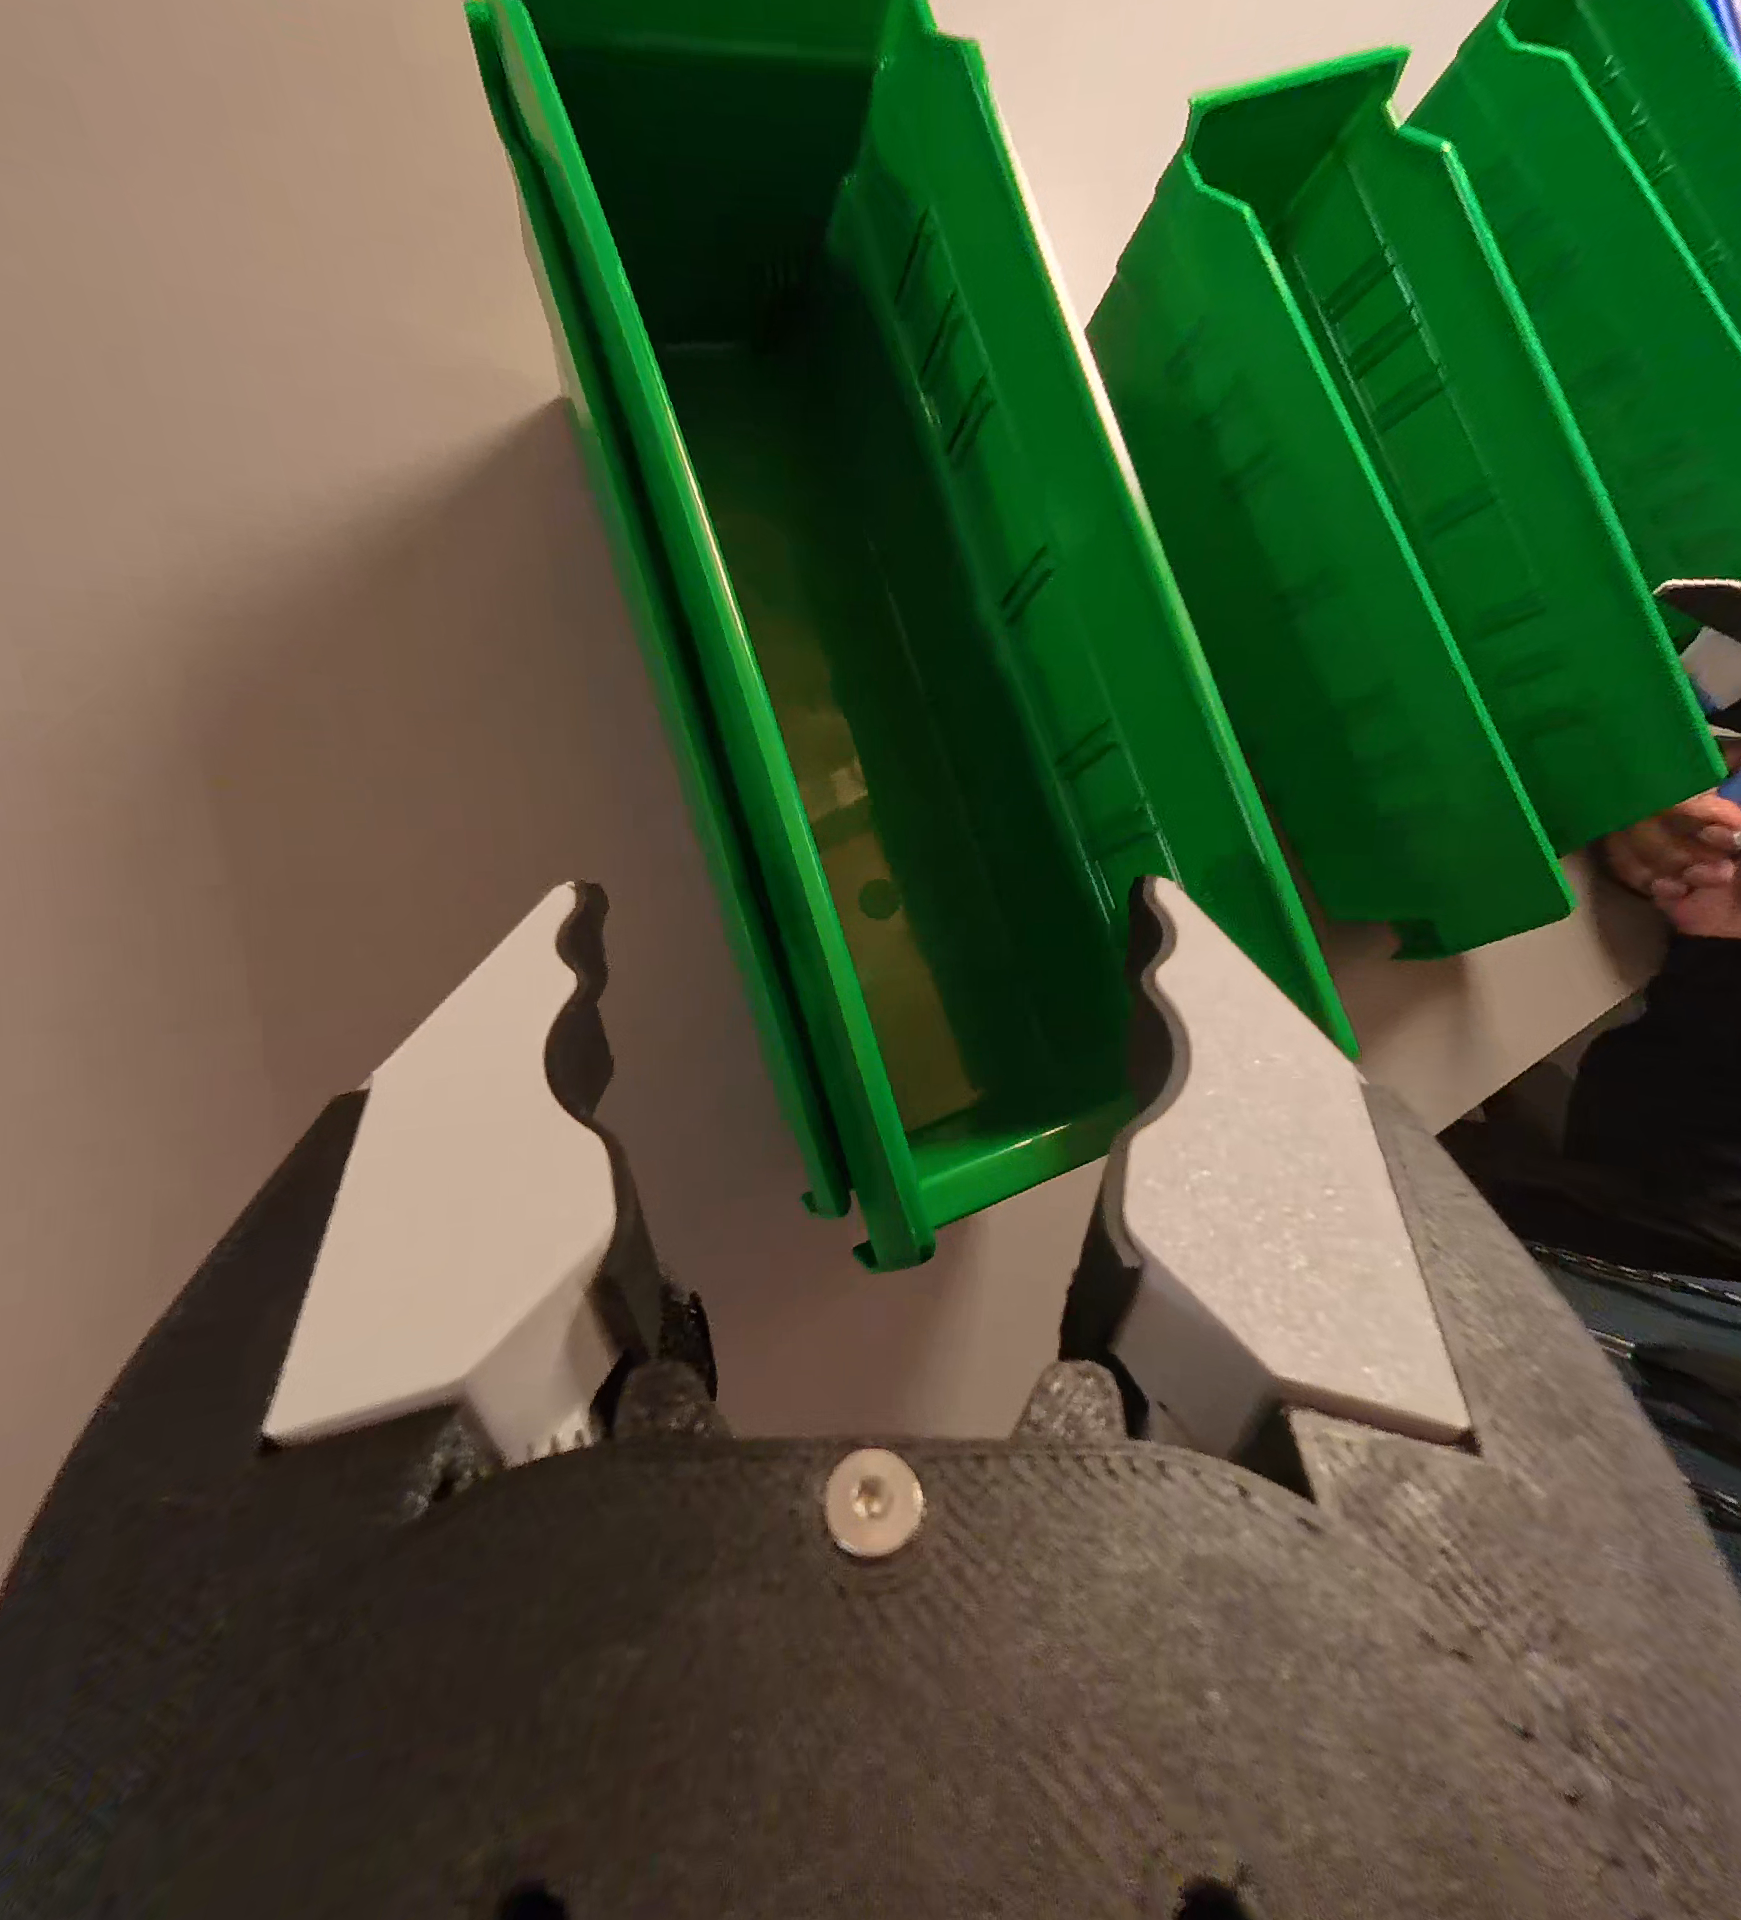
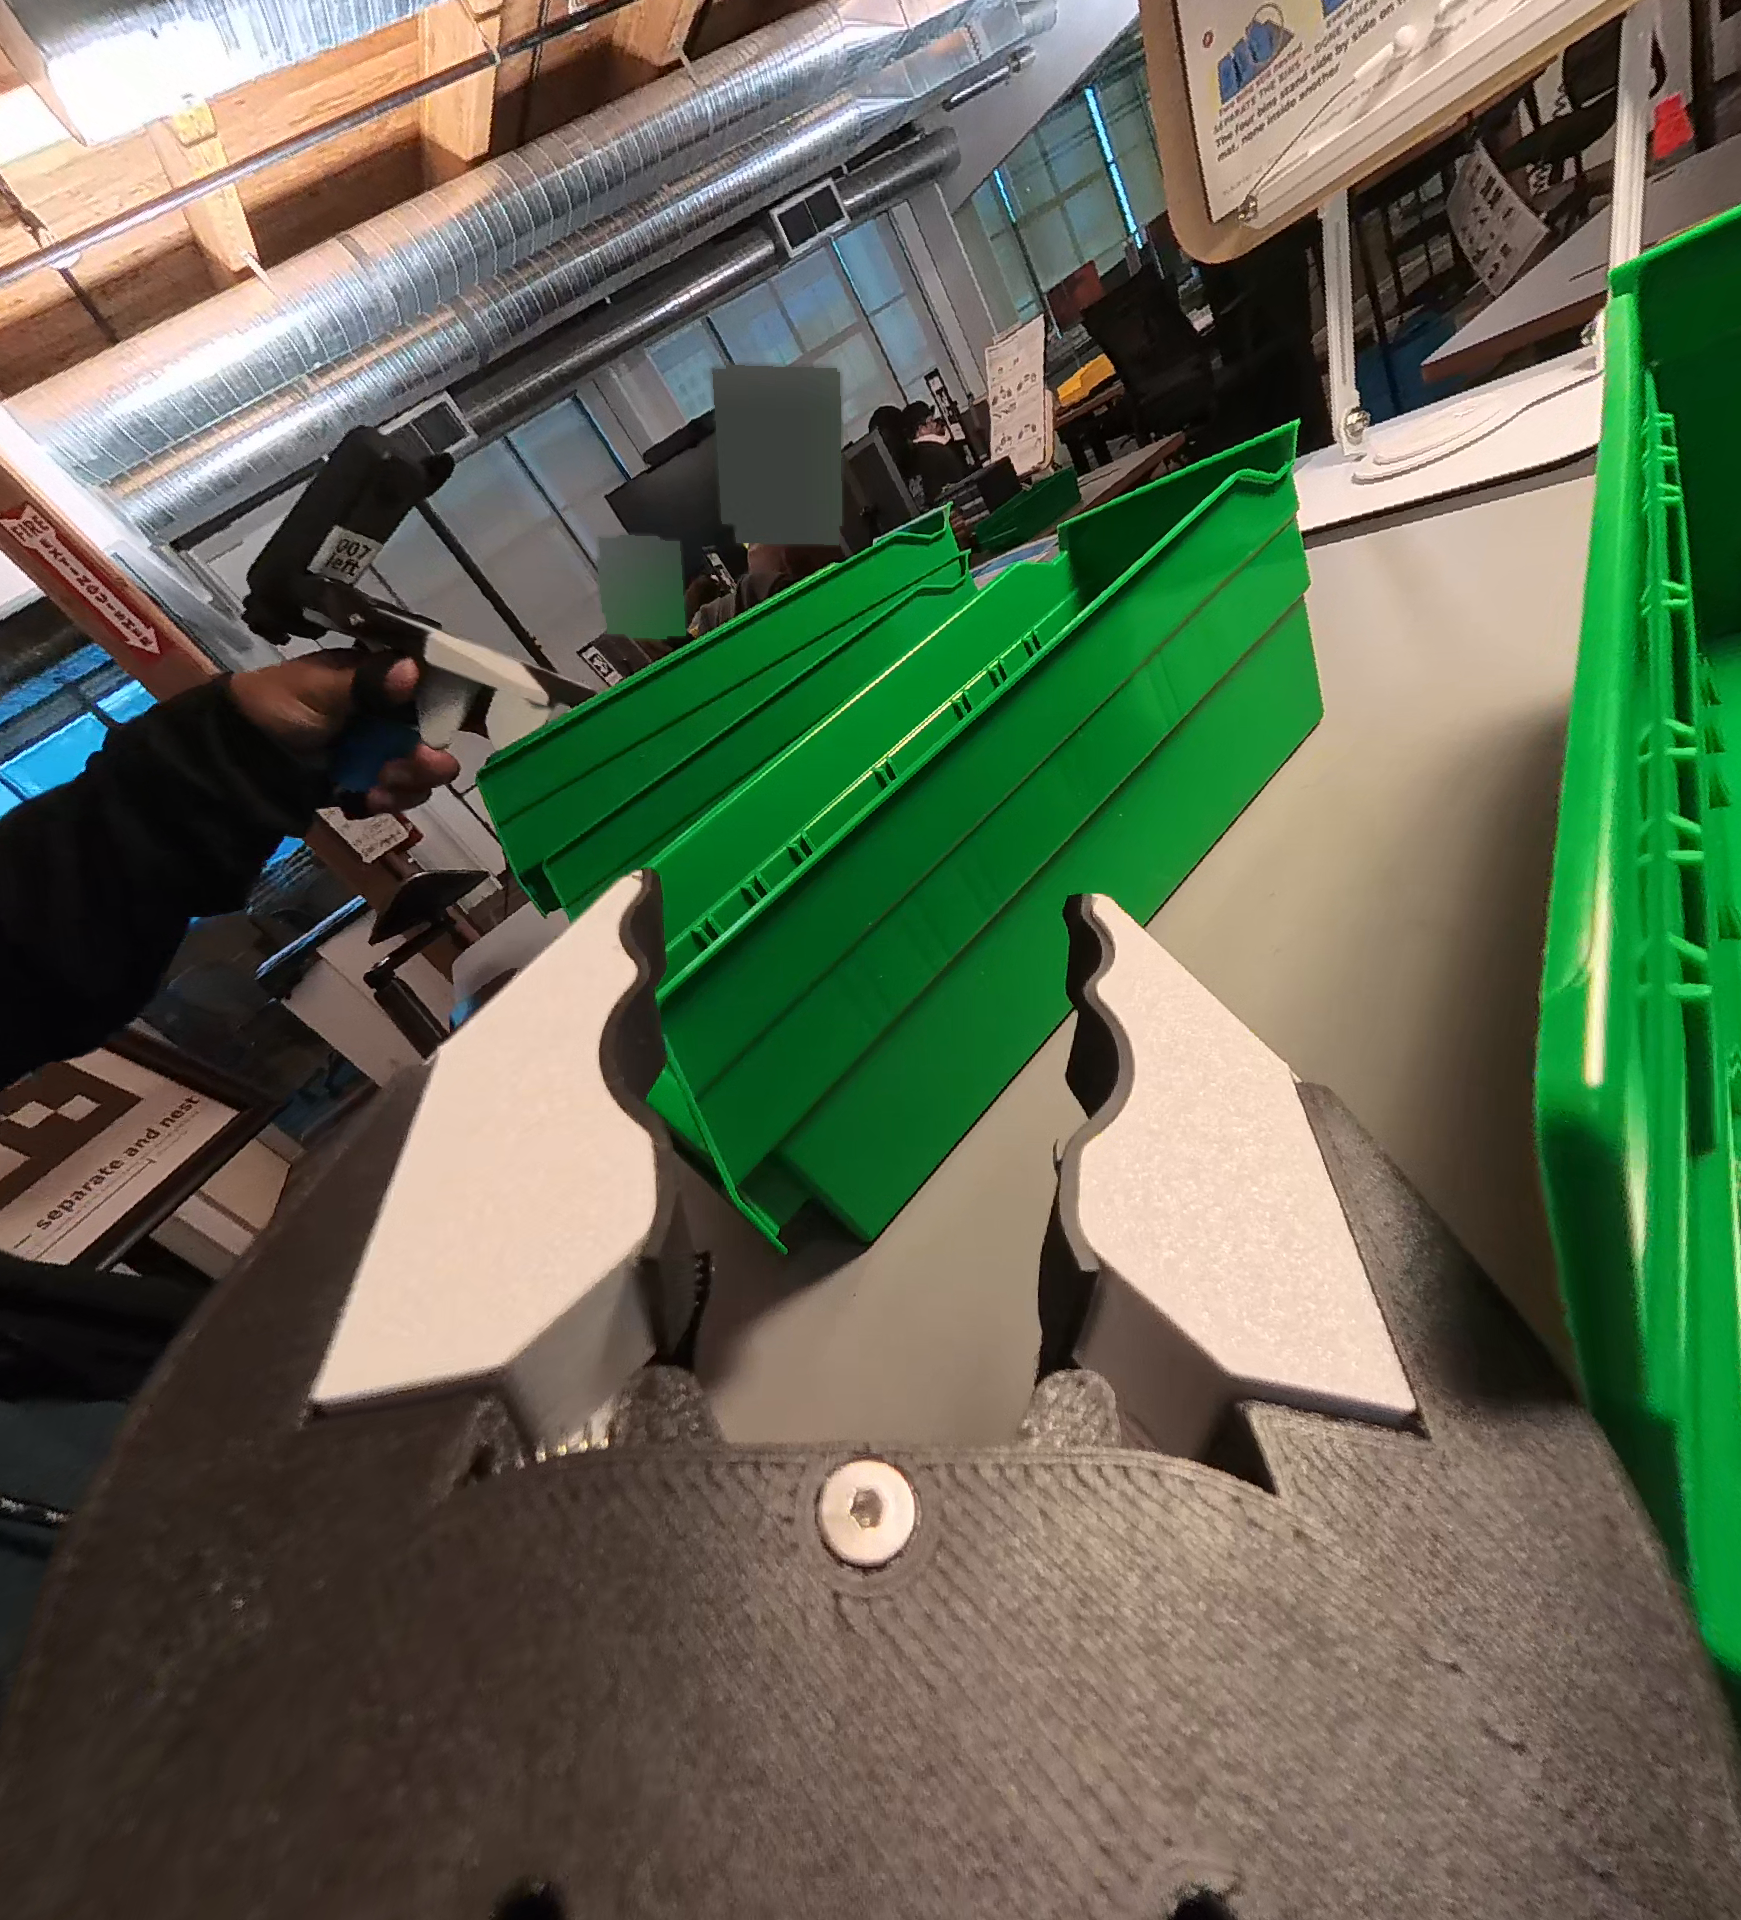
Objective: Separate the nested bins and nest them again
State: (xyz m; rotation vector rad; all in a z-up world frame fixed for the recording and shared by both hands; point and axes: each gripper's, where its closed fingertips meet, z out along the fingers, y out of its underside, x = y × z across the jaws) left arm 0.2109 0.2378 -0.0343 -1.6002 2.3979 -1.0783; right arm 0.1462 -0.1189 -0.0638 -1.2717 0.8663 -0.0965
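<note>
On the pale desk [image 1: 222, 623] the green bins are only partly apart. In the left wrist view a nested pair [image 1: 845, 675] lies close in front of the left hand-held gripper [image 1: 866, 997], whose fingers are spread and hold nothing. One single bin [image 1: 1344, 582] and one more bin [image 1: 1676, 312] lie beside it. The right hand-held gripper [image 2: 861, 997] is spread too, empty, near the single bin.

I think the pair must be separated next. Better to pinch only the inner rim, press the outer bin down with the other gripper, and lift straight, because tilting may jam the walls.
</note>
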